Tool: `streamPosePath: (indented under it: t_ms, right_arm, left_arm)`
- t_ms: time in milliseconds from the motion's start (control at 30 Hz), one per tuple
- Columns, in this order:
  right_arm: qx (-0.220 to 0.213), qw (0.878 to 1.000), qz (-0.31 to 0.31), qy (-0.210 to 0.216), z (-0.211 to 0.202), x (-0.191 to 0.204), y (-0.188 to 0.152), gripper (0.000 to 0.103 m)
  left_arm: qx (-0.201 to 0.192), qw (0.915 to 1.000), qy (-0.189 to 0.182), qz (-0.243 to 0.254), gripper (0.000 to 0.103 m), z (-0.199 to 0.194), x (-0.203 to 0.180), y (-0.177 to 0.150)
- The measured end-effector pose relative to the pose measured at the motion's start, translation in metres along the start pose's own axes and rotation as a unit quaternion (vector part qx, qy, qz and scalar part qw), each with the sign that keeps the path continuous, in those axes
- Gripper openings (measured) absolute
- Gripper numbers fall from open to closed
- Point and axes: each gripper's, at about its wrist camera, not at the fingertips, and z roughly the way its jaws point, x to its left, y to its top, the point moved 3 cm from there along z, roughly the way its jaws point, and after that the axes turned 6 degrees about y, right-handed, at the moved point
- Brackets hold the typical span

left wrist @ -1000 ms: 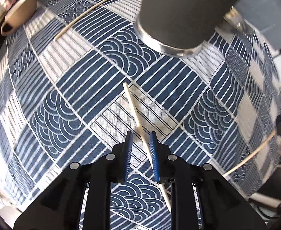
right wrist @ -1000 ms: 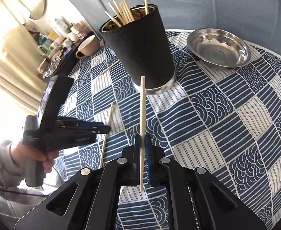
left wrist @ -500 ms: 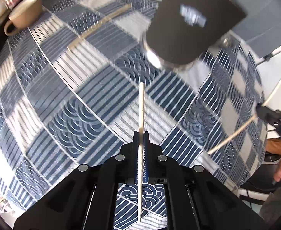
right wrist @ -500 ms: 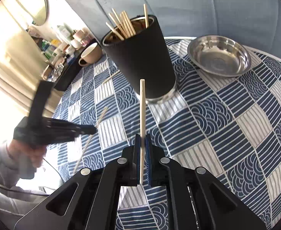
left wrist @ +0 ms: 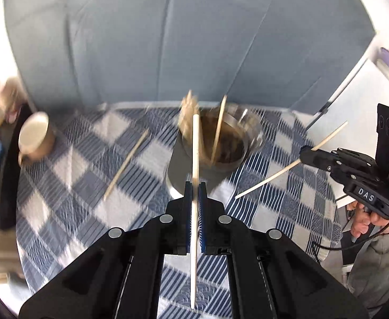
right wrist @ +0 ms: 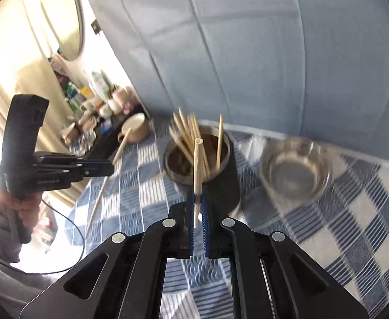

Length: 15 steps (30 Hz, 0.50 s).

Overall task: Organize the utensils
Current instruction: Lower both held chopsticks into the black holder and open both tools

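Note:
My left gripper (left wrist: 195, 187) is shut on a pale wooden chopstick (left wrist: 195, 148) that points up toward the black utensil cup (left wrist: 215, 146). My right gripper (right wrist: 198, 199) is shut on a second chopstick (right wrist: 197, 164), its tip level with the cup's (right wrist: 202, 170) rim. Several chopsticks stand in the cup. Both grippers hang above the blue-and-white patterned cloth (left wrist: 75, 186), short of the cup. Each view shows the other gripper out to the side, the right gripper (left wrist: 304, 156) and the left gripper (right wrist: 109, 167), each with its stick. One loose chopstick (left wrist: 126, 163) lies on the cloth left of the cup.
A steel bowl (right wrist: 295, 170) sits right of the cup. A beige mug (left wrist: 35, 138) stands at the cloth's far left edge. A blue curtain or padded wall (right wrist: 247, 53) rises behind the table. Cluttered bottles and jars (right wrist: 96, 101) fill a shelf at the left.
My left gripper closed on the chopstick that lay on the cloth and lifted it. Both grippers rose and tilted up, so the cup's open top now shows.

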Motion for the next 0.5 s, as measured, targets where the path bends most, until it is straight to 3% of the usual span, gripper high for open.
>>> streamPosePath:
  t_ms: [233, 300, 367, 500]
  right_arm:
    - [-0.038, 0.999, -0.030, -0.017, -0.009, 0.015, 0.065, 0.005]
    - [-0.037, 0.999, -0.029, -0.020, -0.003, 0.016, 0.074, 0.005]
    - [-0.033, 0.999, -0.025, -0.021, 0.004, 0.015, 0.079, 0.005]
    - [-0.022, 0.999, -0.018, -0.021, 0.015, 0.009, 0.080, 0.005]
  left_arm:
    - [-0.064, 0.9975, -0.029, 0.001, 0.005, 0.004, -0.005, 0.073]
    - [-0.084, 0.9951, -0.051, -0.001, 0.005, 0.011, -0.009, 0.090]
    - [-0.094, 0.9945, -0.046, 0.003, 0.005, 0.019, -0.013, 0.100]
    - [-0.106, 0.9914, -0.073, 0.022, 0.005, 0.041, -0.023, 0.110]
